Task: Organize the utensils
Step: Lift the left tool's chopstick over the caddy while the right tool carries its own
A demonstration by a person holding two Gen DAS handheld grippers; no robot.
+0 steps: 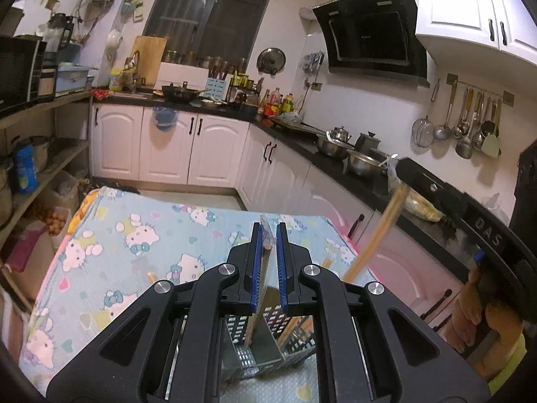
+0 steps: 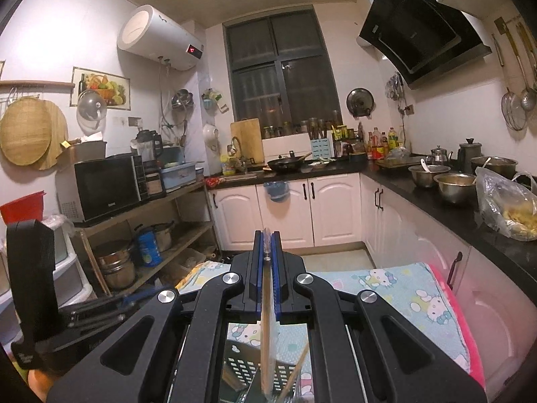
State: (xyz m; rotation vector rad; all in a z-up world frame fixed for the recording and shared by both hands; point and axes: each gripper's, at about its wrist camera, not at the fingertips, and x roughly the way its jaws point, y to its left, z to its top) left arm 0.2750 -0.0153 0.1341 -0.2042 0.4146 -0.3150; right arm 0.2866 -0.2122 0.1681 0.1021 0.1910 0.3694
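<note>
In a cluttered home kitchen, my left claw (image 1: 269, 235) is clamped on a pair of wooden chopsticks in a clear plastic sleeve (image 1: 265, 262), blue ribbed pads pinching them upright over a perforated metal utensil holder (image 1: 268, 322) at 6 o'clock. My right claw (image 2: 266, 240) is likewise closed tight on a sleeved wooden pair (image 2: 267, 319), their lower ends reaching down to the same punched-steel holder (image 2: 241, 366). Raised letters reading "DAS" (image 1: 488, 231) show on the right claw's black body at 3 o'clock in the left view. The holder stands on a counter spread with a pale blue cartoon-cat cloth (image 1: 134, 235). More chopsticks (image 1: 327, 262) lie on the cloth at 1 o'clock of the holder.
</note>
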